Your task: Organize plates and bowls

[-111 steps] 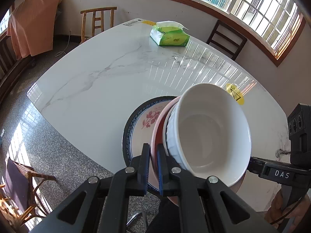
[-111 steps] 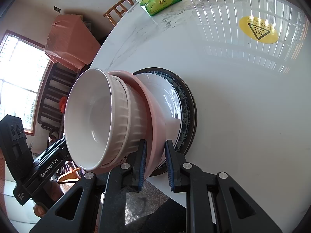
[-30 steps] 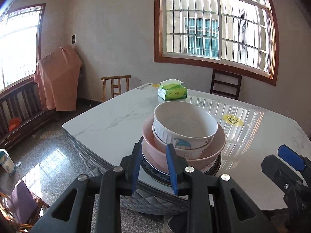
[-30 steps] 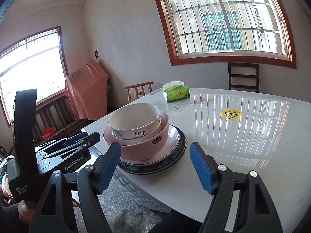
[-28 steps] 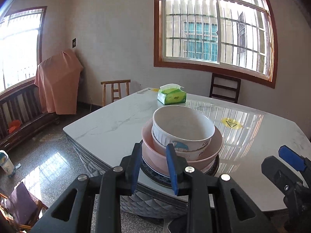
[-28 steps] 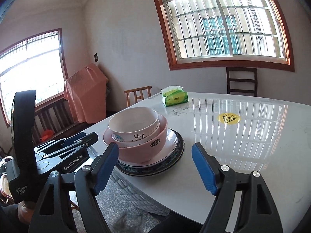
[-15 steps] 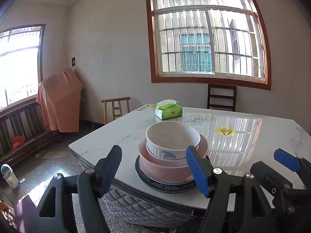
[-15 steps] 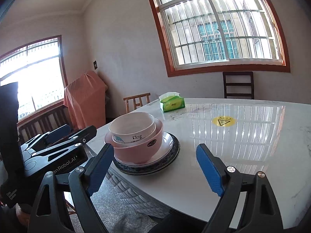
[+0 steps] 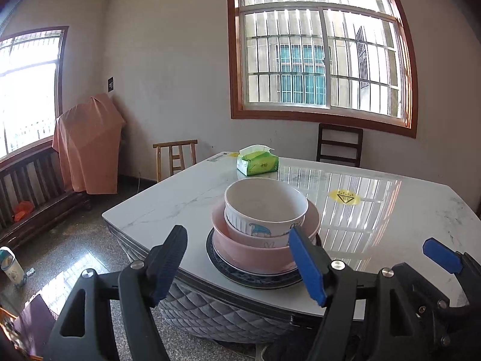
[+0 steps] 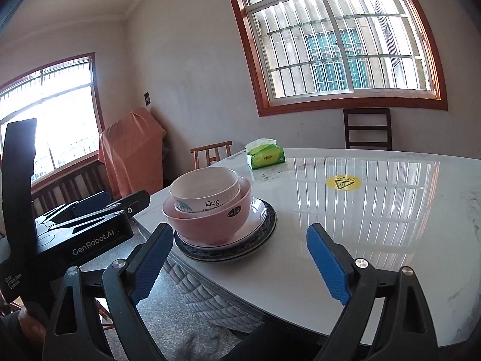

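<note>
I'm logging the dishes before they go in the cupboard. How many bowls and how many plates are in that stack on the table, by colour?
White bowl: 1
Pink bowl: 1
White plate: 1
Dark blue-rimmed plate: 1
Total: 4 dishes, 2 bowls nested on 2 plates, near the edge of the table.

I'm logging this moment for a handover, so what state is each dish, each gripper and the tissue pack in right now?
white bowl: upright, nested in the pink bowl.
pink bowl: upright on the plates.
plates: stacked flat near the table edge.
left gripper: open, holding nothing, short of the stack.
right gripper: jaws opening, nothing between the fingers.
tissue pack: on the table, a tissue sticking out.
</note>
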A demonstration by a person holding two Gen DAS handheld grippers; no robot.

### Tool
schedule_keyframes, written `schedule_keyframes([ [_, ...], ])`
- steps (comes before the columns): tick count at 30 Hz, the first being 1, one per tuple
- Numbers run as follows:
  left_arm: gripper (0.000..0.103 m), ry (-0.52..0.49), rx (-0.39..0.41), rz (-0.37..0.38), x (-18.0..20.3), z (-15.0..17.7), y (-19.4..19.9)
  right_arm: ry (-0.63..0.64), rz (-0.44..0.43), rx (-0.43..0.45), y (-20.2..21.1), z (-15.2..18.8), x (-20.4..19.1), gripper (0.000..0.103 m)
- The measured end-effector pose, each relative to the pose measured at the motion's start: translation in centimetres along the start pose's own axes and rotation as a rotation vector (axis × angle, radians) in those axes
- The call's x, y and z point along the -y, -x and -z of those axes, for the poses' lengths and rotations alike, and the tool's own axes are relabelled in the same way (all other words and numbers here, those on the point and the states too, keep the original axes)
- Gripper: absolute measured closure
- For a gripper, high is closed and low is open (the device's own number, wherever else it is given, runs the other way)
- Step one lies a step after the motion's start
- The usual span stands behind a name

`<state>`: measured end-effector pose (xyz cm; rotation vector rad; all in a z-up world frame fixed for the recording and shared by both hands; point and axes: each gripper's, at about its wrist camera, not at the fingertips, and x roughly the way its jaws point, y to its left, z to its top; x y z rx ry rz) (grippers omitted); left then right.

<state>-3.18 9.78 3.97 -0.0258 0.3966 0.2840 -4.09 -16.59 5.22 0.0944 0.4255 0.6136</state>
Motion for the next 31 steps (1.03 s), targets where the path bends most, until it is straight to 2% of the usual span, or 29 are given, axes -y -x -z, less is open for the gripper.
schedule_keyframes([
  [10, 0.031, -0.018, -0.049, 0.012, 0.3, 0.6, -0.7, 0.0, -0.001, -0.016, 0.1, 0.3, 0.0, 0.011],
  [17, 0.027, -0.03, -0.077, 0.028, 0.6, 1.0, -1.3, -0.009, -0.003, -0.037, 0.0, 0.8, 0.3, 0.01],
  [19, 0.023, -0.029, -0.088, 0.033, 0.6, 1.2, -1.5, -0.011, -0.003, -0.041, 0.1, 0.8, 0.4, 0.01],
  [27, 0.023, -0.065, -0.063, -0.007, 1.1, 1.9, -1.9, -0.038, 0.006, -0.068, -0.2, 1.2, 1.4, 0.009],
  [31, 0.023, -0.072, -0.079, -0.008, 1.3, 1.9, -2.0, -0.045, 0.063, -0.08, -0.1, 0.8, 3.5, 0.005],
])
